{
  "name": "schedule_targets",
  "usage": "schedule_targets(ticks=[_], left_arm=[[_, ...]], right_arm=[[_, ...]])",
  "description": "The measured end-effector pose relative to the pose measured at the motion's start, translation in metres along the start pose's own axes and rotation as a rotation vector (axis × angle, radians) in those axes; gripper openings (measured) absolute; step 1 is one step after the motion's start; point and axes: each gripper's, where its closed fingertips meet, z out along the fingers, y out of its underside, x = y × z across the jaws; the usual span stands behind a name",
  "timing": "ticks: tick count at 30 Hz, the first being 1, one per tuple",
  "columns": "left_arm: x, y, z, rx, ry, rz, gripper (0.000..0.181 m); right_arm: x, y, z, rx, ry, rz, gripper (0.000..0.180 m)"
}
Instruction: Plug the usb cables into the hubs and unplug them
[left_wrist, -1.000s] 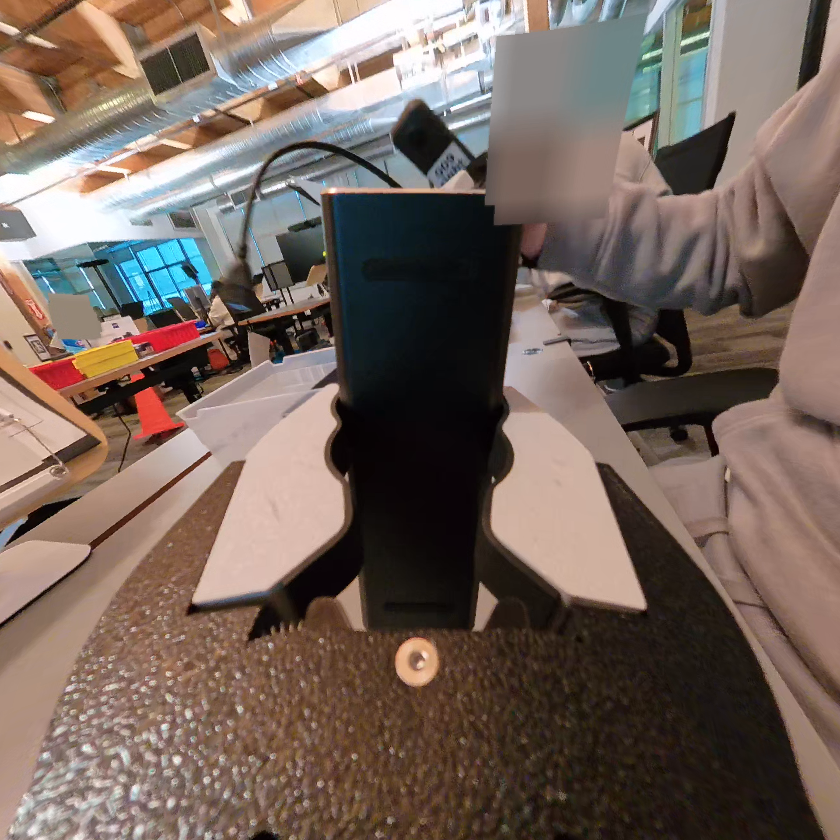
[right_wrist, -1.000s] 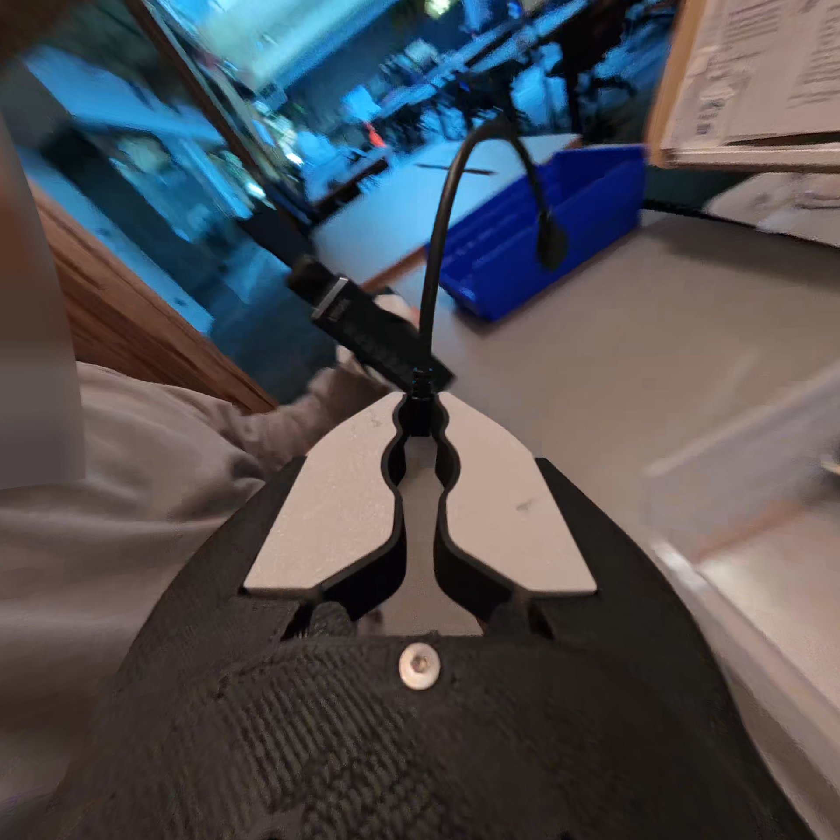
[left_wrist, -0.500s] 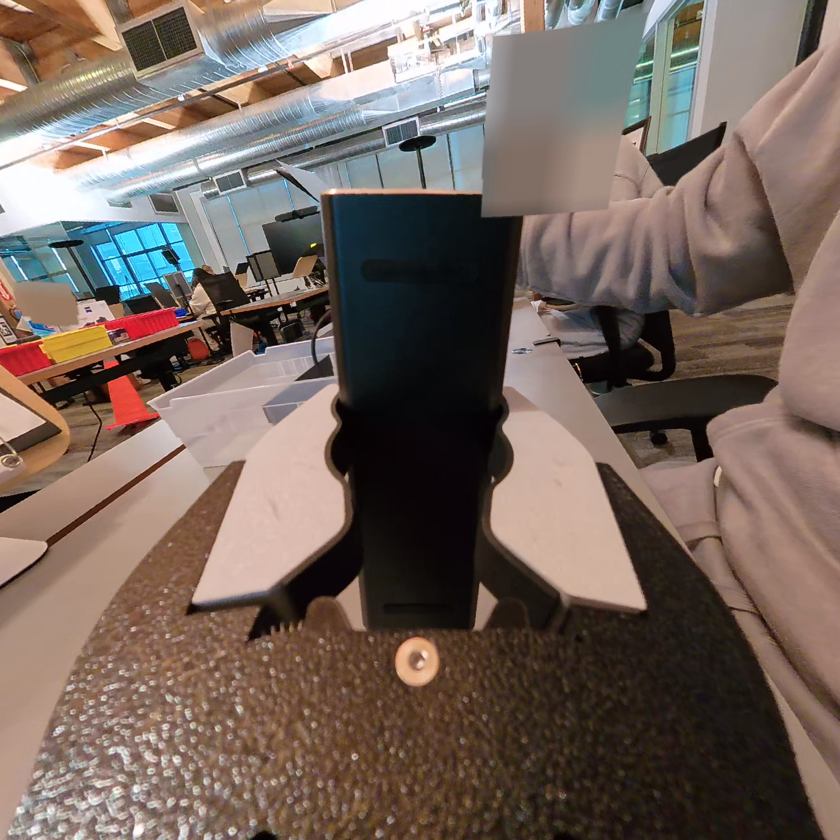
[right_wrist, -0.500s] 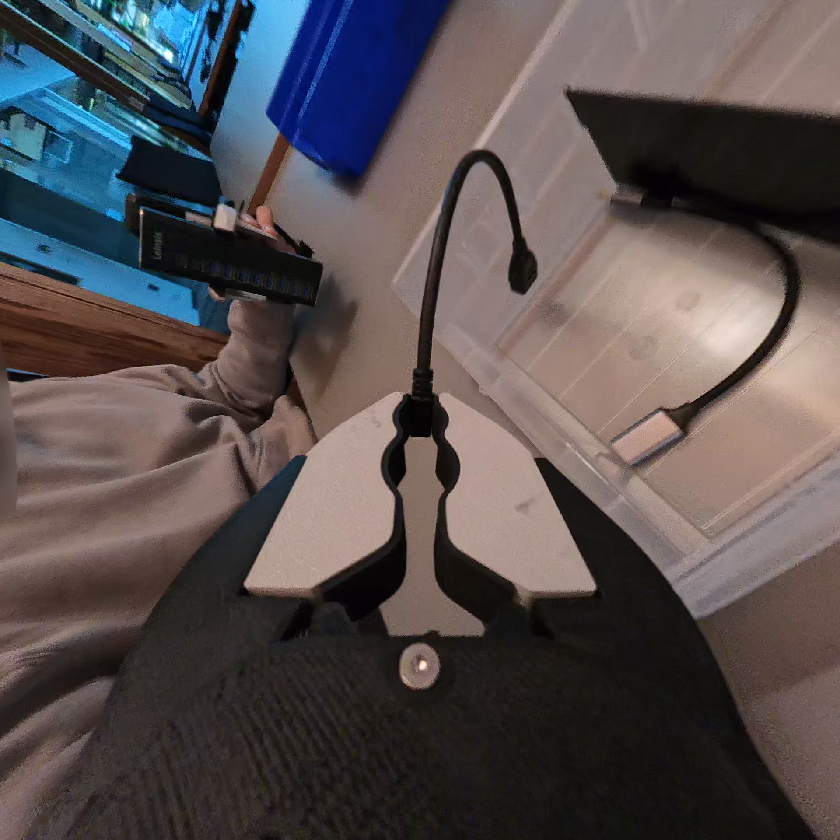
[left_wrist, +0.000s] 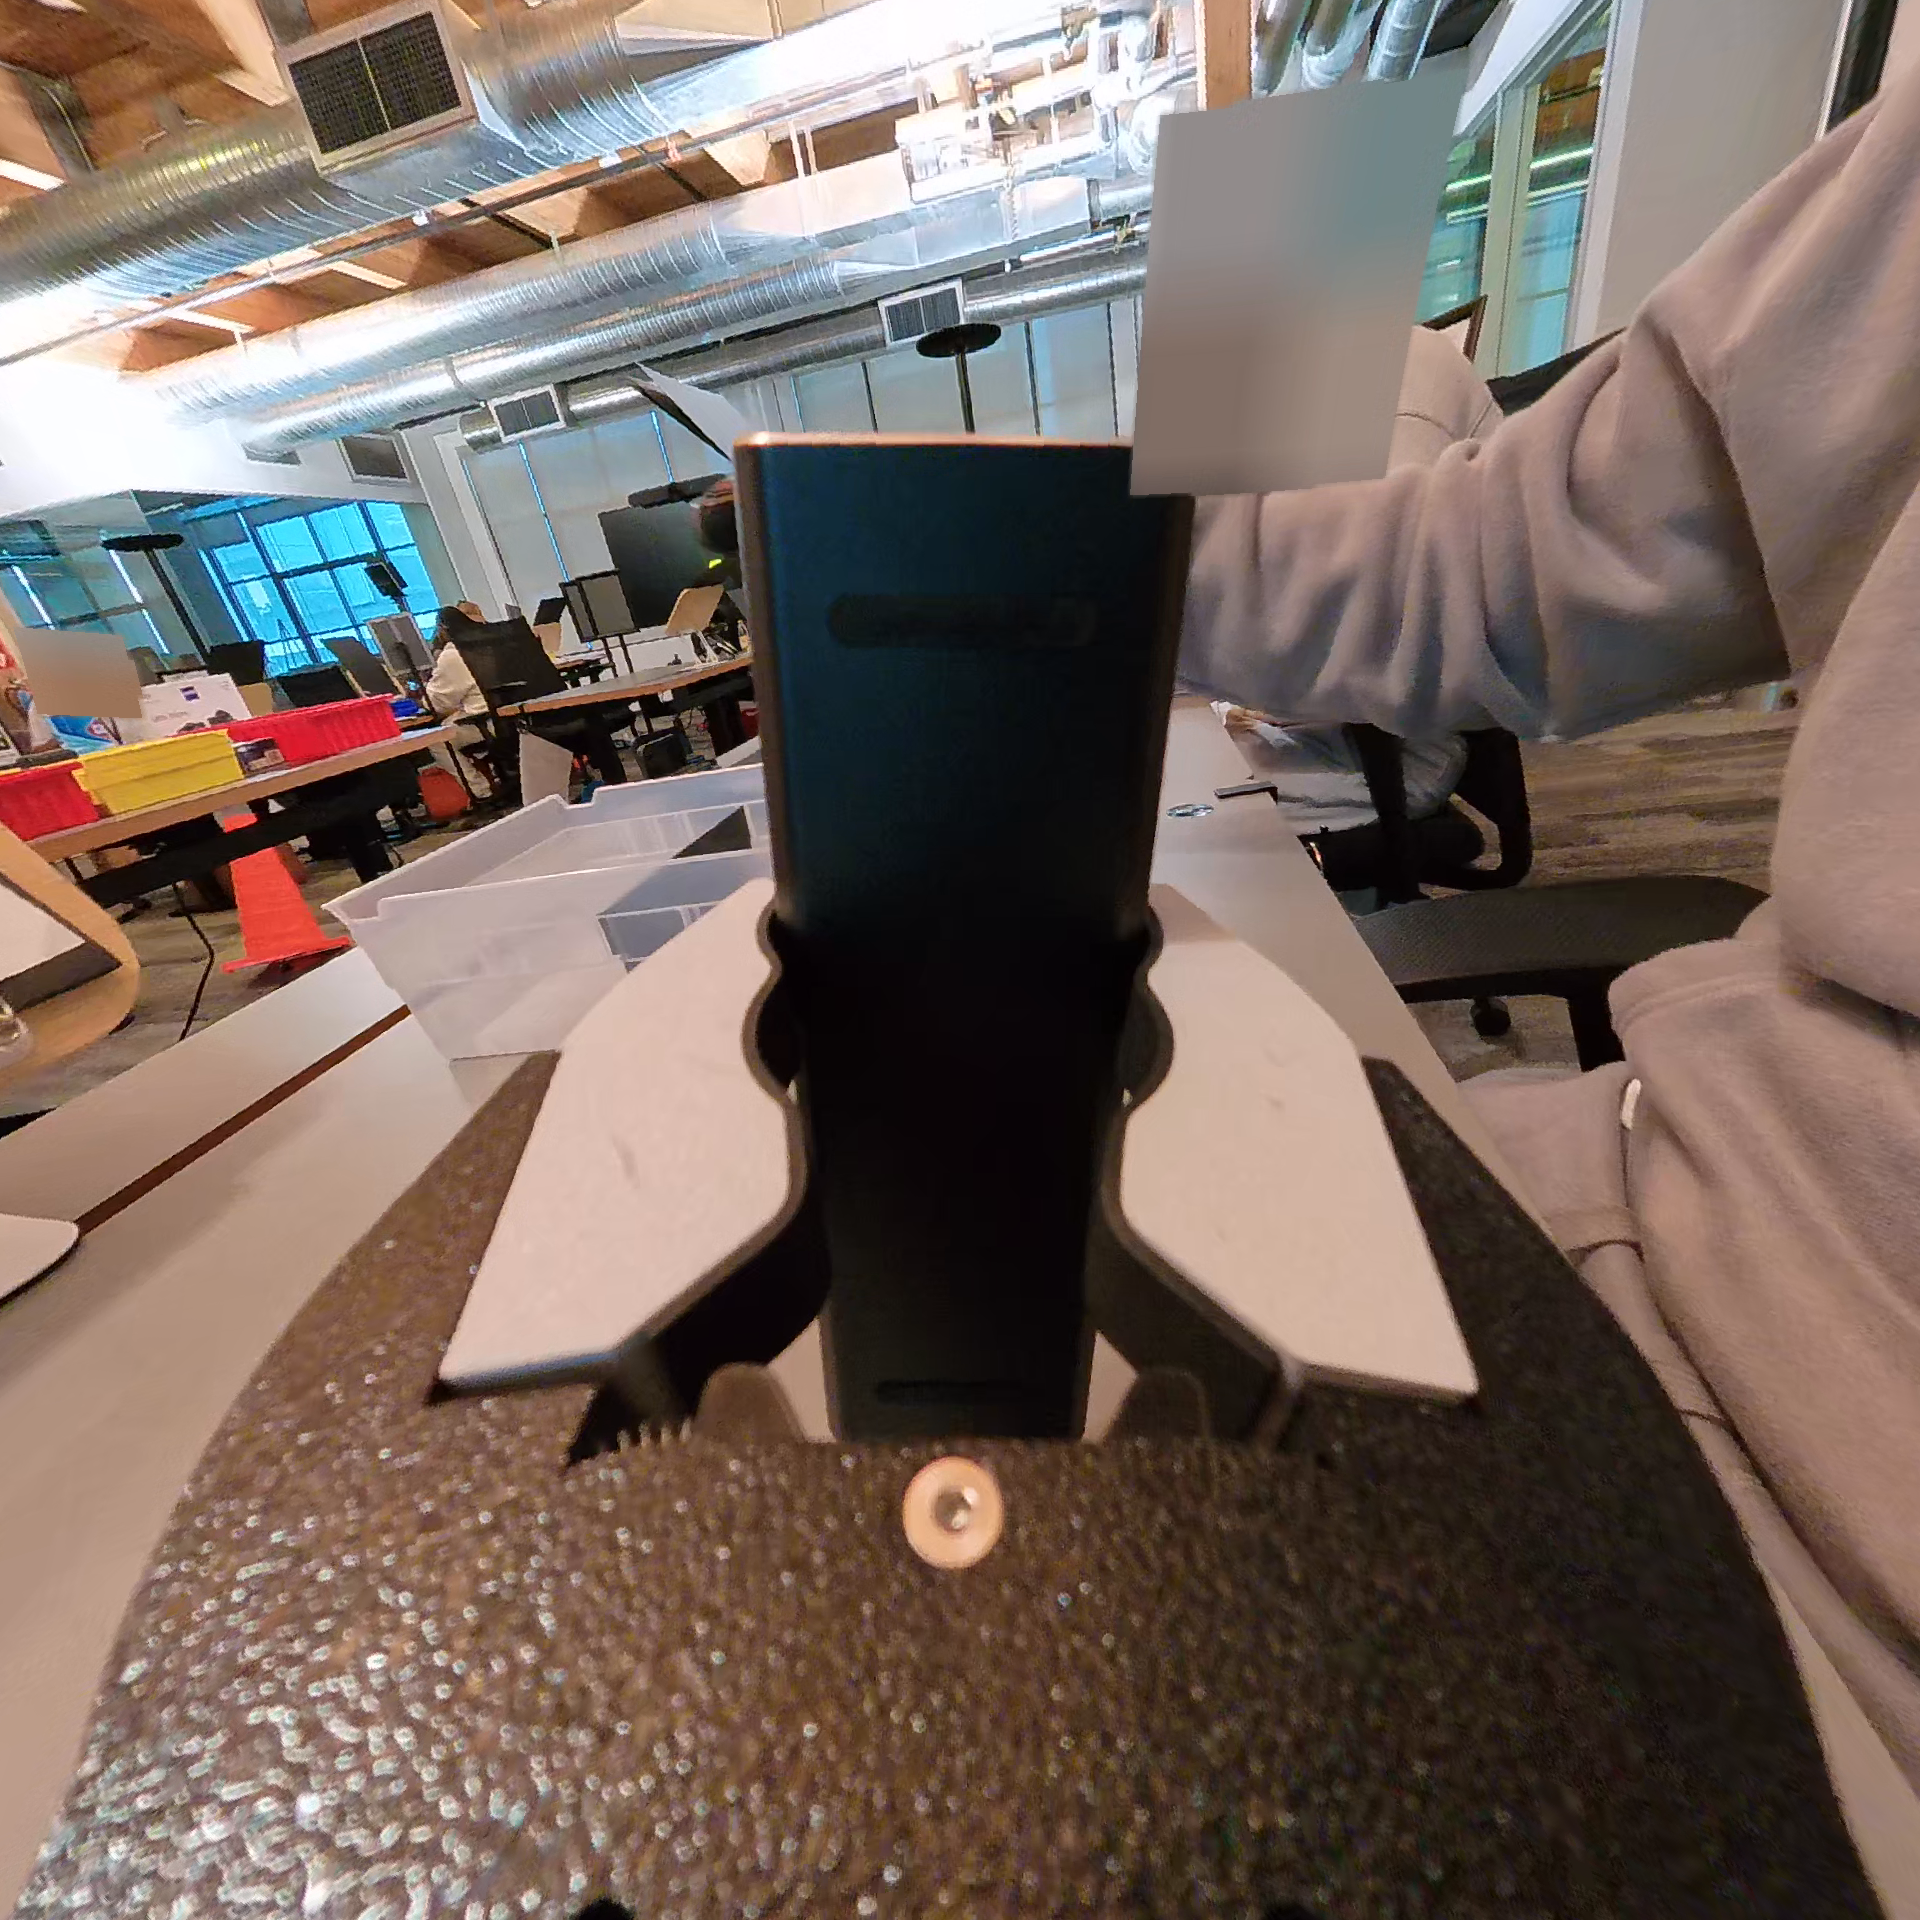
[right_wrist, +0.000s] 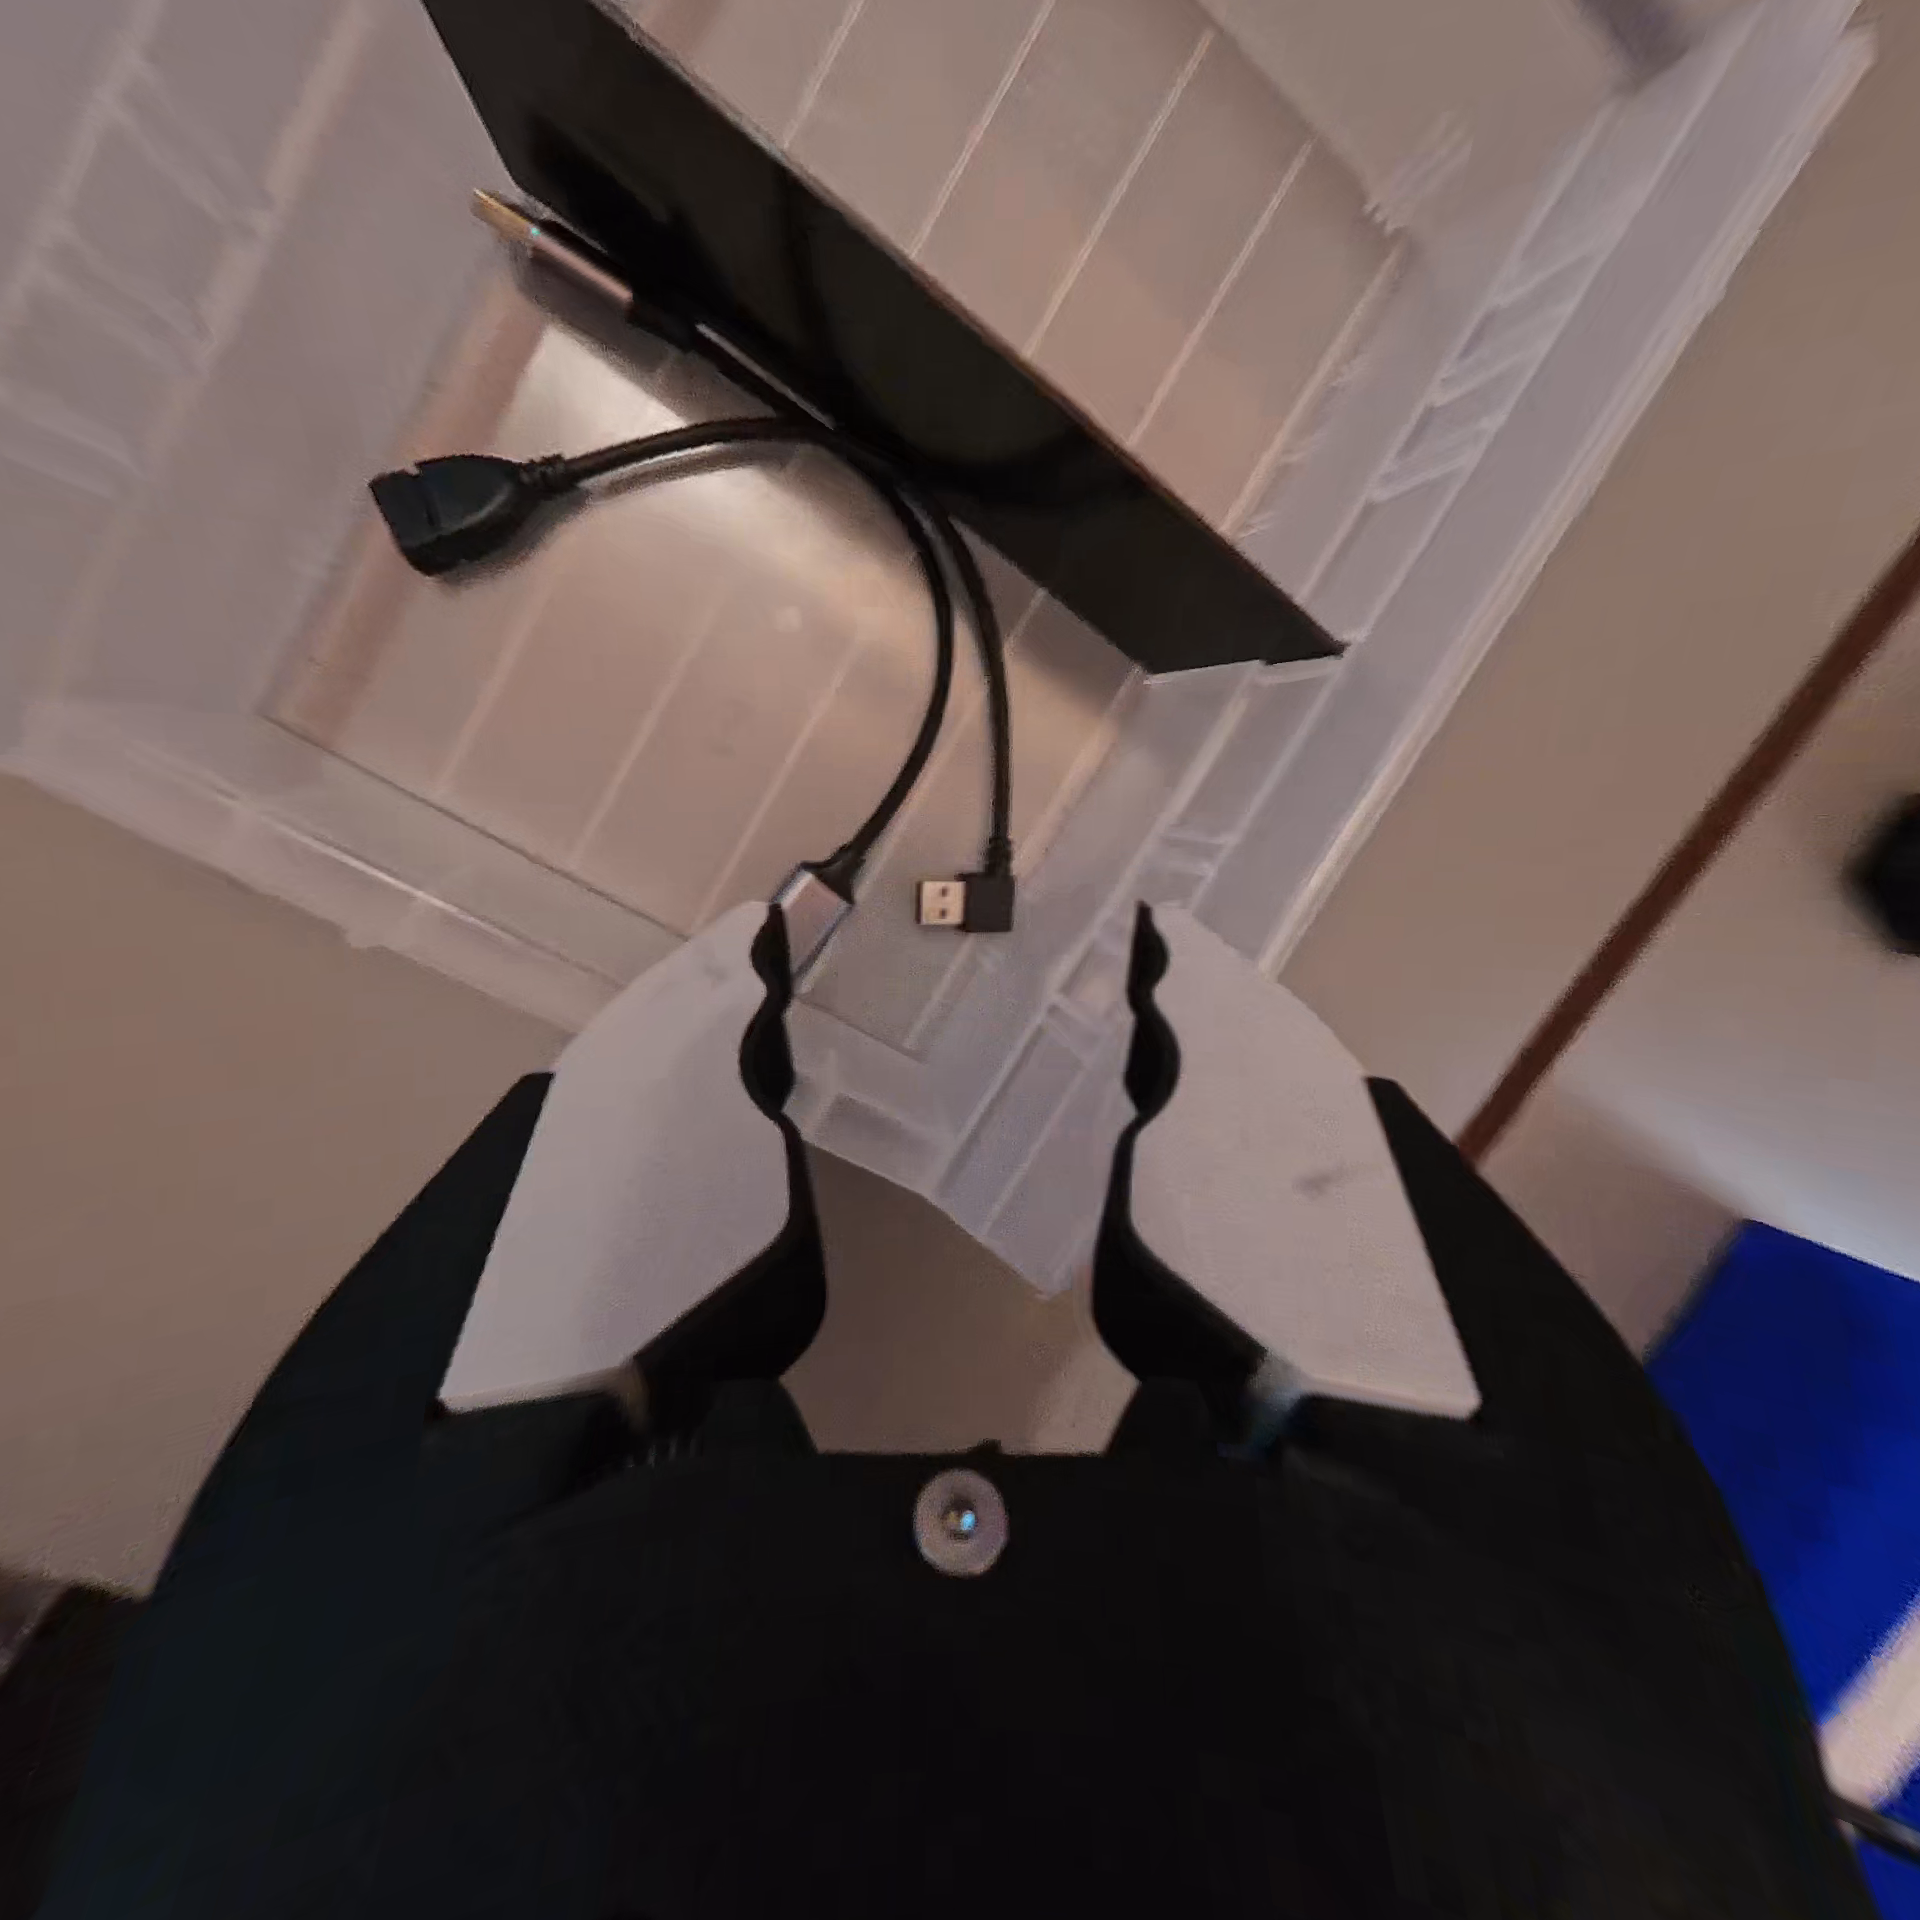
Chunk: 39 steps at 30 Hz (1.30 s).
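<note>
My left gripper (left_wrist: 956, 914) is shut on a dark blue USB hub (left_wrist: 961, 675), which stands upright between the pads above the table. My right gripper (right_wrist: 956, 925) is open and holds nothing; it hangs over a clear plastic tray (right_wrist: 1351, 727). In the tray, just beyond the fingertips, a black cable ends in a right-angle USB plug (right_wrist: 961, 902), free of both pads. Beside it is a cable with a silver plug (right_wrist: 821, 904), close to my left finger (right_wrist: 665, 1122). A black socket end (right_wrist: 436, 514) and a flat black slab (right_wrist: 883, 343) also lie in the tray.
The clear tray also shows in the left wrist view (left_wrist: 499, 894), behind the hub. A person's grey sleeve (left_wrist: 1558, 520) reaches across at the right, with an office chair (left_wrist: 1558, 935) below it. A blue bin (right_wrist: 1818, 1403) is at the right.
My right gripper swung from the hub over to the tray and opened, letting go of the black cable, which now sits in the tray. The left gripper kept its hold on the hub.
</note>
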Motion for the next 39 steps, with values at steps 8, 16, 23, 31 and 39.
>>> schedule_targets(ticks=[8,16,23,31,39], left_arm=[[0.001,0.004,0.006,0.013,0.017,-0.037,0.061],[0.016,0.008,0.015,0.039,0.100,-0.078,0.061],[0.024,0.005,0.015,0.070,0.139,-0.055,0.061],[0.000,0.012,0.020,0.015,-0.059,-0.045,0.070],[-0.020,0.009,0.007,0.044,-0.165,-0.069,0.079]], right_arm=[[-0.216,-0.088,-0.083,0.727,-0.398,-0.505,0.086],[-0.375,-0.119,-0.125,0.970,-0.722,-0.670,0.069],[-0.389,-0.126,-0.126,1.002,-0.758,-0.671,0.059],[-0.353,-0.137,-0.127,0.998,-0.543,-0.651,0.059],[-0.154,-0.170,-0.182,0.939,0.022,-0.618,0.059]])
